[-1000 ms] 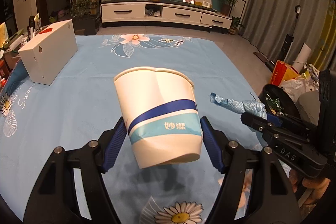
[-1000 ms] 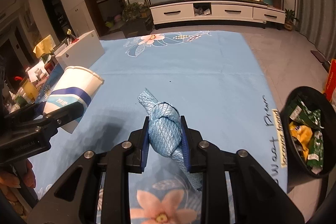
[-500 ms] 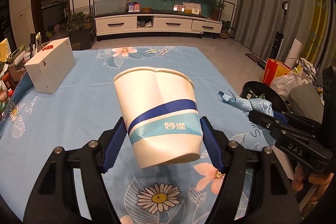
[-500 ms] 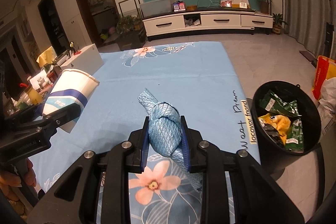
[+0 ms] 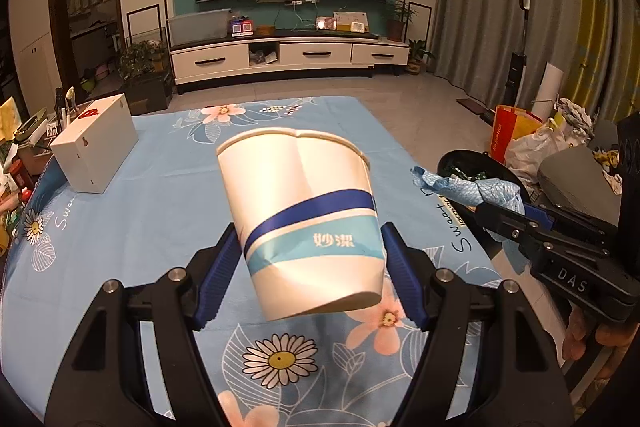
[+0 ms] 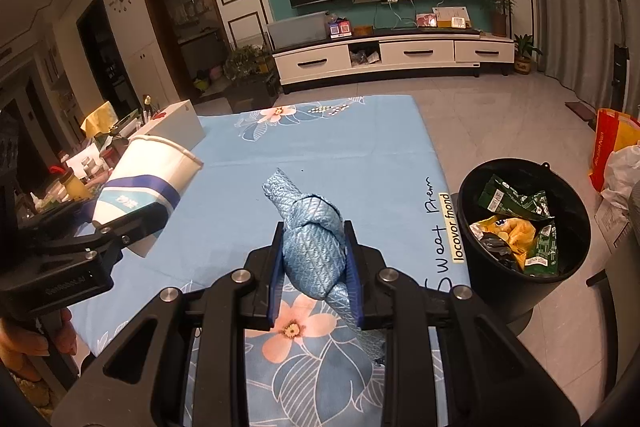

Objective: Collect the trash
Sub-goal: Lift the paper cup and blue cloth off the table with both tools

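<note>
- While the left tongs (image 5: 312,267) grip a white paper cup (image 5: 300,215) with a blue band, their blue pads stand wide apart and press its lower sides; the cup tilts, rim away from the camera, held clear above the worktop (image 5: 160,195).
- Seen from the right wrist, the same cup (image 6: 148,183) hangs over the left part of the worktop (image 6: 360,155), well apart from the black bin (image 6: 524,291).
- The right tongs (image 6: 314,259) are closed narrowly on a knotted blue cloth (image 6: 312,243); the knot bulges between the pads, one end pokes up ahead and the other trails down behind them.
- From the left wrist, that cloth (image 5: 468,187) and the right tongs (image 5: 500,211) sit to the right of the cup, in front of the bin (image 5: 472,159).
- The bin stands on the floor just beside the worktop's right edge and holds green and yellow wrappers (image 6: 516,223).
- A blue flowered sheet covers the worktop, with dark lettering along the edge nearest the bin.
- A white box (image 5: 96,147) rests on the worktop's far left side, far from the bin.
- Fingers (image 6: 32,339) of the person wrap the left handle; fingers (image 5: 580,331) also show under the right handle.
- Beyond the bin lie an orange bag (image 6: 612,139) and white plastic bags (image 5: 536,147).
</note>
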Tool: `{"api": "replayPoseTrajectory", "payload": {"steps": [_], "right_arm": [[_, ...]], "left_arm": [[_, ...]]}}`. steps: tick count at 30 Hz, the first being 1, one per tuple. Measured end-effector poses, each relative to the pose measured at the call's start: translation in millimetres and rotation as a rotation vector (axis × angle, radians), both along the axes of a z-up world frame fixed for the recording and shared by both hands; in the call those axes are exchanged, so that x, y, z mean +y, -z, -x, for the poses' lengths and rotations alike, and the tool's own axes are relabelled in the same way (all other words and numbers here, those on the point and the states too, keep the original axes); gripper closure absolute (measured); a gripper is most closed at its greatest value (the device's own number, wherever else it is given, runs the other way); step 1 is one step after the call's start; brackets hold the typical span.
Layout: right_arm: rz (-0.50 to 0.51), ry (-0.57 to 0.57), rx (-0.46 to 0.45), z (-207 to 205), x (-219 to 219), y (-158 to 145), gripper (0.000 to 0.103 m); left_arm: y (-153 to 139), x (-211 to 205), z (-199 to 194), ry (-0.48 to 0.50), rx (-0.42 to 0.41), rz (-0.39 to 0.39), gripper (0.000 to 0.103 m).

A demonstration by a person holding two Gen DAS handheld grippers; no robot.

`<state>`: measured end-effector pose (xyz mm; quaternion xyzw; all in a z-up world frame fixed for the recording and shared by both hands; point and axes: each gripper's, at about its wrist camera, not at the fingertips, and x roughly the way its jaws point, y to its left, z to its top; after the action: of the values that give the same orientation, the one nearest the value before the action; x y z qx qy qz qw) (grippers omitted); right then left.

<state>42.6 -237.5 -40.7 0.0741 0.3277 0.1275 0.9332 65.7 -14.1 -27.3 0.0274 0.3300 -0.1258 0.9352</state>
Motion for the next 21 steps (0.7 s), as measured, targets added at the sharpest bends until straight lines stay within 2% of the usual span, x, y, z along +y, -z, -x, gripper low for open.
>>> {"api": "replayPoseTrajectory", "payload": {"steps": [21], "right_arm": [[-0.049,0.045,-0.019,14.8,-31.5,0.0,0.076]], "left_arm": [[1.1,-33.1,-0.1,0.059,0.002,-0.039,0.032]]}}
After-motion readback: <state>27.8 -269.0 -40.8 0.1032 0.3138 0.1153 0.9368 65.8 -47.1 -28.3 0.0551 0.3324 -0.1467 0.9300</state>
